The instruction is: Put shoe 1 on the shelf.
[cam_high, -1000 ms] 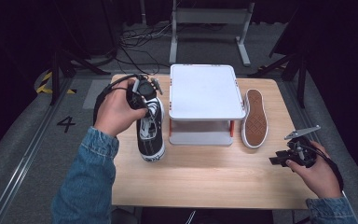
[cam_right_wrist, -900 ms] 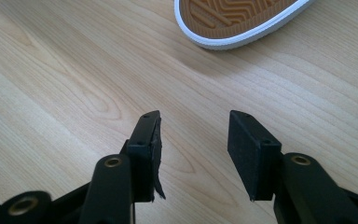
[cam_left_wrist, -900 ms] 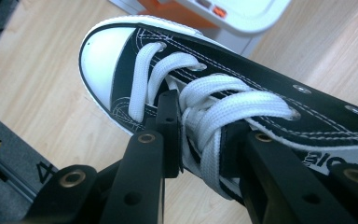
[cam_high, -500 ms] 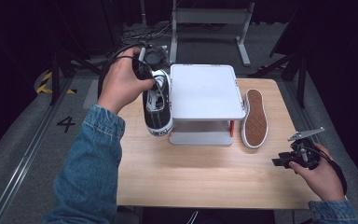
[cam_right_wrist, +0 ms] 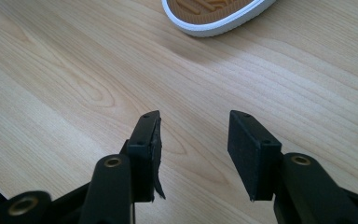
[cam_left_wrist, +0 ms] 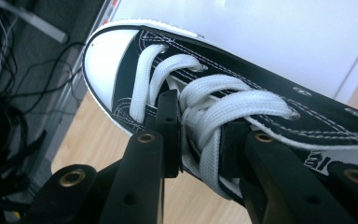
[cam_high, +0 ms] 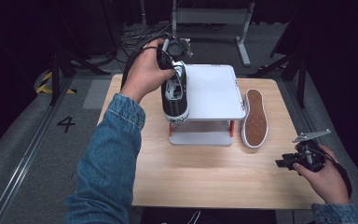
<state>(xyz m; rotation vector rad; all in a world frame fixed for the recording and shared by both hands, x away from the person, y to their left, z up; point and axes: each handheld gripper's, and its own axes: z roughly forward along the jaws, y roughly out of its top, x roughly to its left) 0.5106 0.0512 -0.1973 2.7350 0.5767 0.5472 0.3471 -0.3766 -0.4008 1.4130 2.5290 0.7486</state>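
Lifting off the table, the black sneaker (cam_high: 175,95) now hangs at the white rack's (cam_high: 214,91) top edge, clamped in the left gripper (cam_left_wrist: 200,135); the right gripper (cam_right_wrist: 193,154) waits half-open, so shelving looks close.

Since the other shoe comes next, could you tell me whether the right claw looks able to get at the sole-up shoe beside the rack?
Probably yes: the right claw is open and empty, with bare table between it and the sole-up shoe.

Black-and-white laced sneaker (cam_high: 175,95) held aloft, apparently above shelf edge.
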